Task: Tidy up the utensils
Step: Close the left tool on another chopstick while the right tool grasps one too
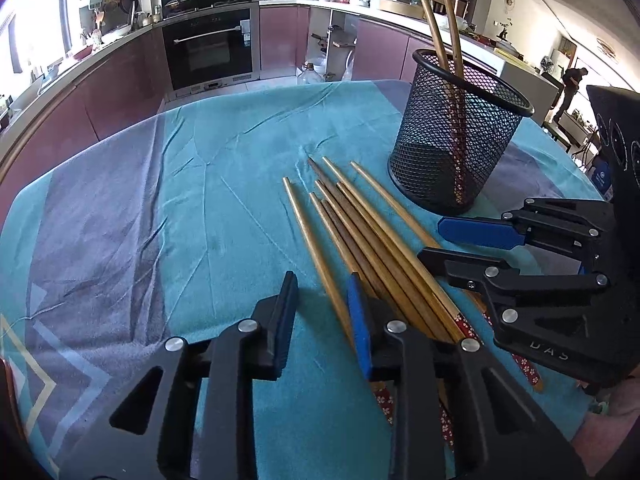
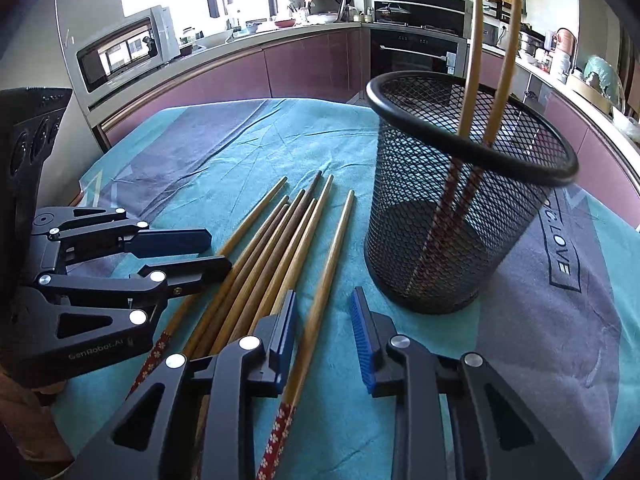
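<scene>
Lying fanned on the teal tablecloth (image 1: 208, 184): wooden chopsticks (image 1: 360, 224) with red floral ends, just beside a black mesh holder (image 1: 456, 136) already carrying two chopsticks (image 2: 492, 60). Hovering spread apart, gripping nothing: left gripper (image 1: 320, 320) and right gripper (image 2: 324, 340), one loose chopstick passing between its fingers.

Brown chopsticks (image 2: 280, 248) with red floral ends, black mesh holder (image 2: 448, 216).
</scene>
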